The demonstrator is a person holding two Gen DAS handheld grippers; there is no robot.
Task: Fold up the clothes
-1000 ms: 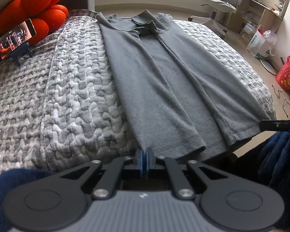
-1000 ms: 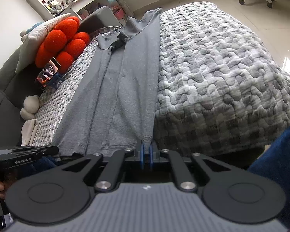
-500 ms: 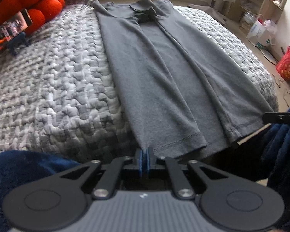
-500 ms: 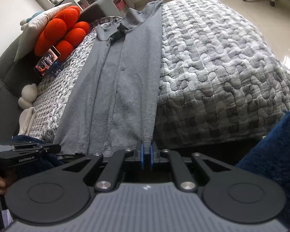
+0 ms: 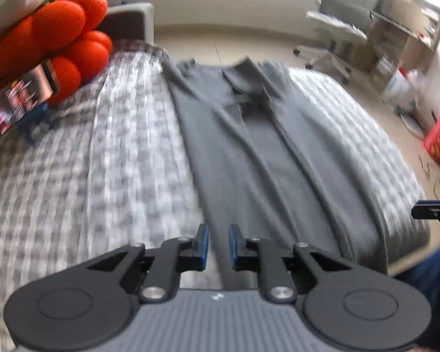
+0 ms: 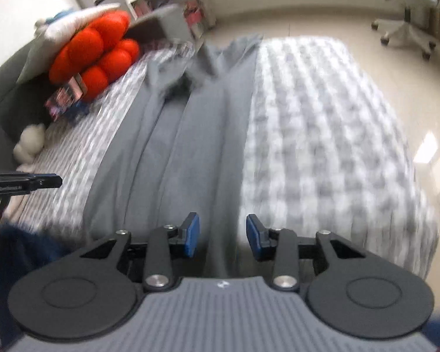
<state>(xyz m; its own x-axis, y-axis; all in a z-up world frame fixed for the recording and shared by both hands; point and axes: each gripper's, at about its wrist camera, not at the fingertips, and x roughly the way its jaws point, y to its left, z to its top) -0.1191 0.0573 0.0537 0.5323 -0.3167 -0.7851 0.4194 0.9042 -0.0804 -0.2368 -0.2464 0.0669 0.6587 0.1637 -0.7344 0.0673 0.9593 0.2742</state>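
Both hems were released since 0.5 s; left gripper (image 5: pixel 219 245) and right gripper (image 6: pixel 222 239) were spread over grey shirt (image 5: pixel 258 158), collar at 12 o'clock.

A bedroom in pale daylight, both views blurred.
A bed (image 5: pixel 73 158) under a grey-and-white quilt fills the room; an orange cushion (image 5: pixel 52 32) and a white pillow (image 6: pixel 64 26) lie at its head. A white office chair (image 6: pixel 407 8) stands on the glossy beige floor (image 6: pixel 322 26), shelves (image 5: pixel 407 38) near it.
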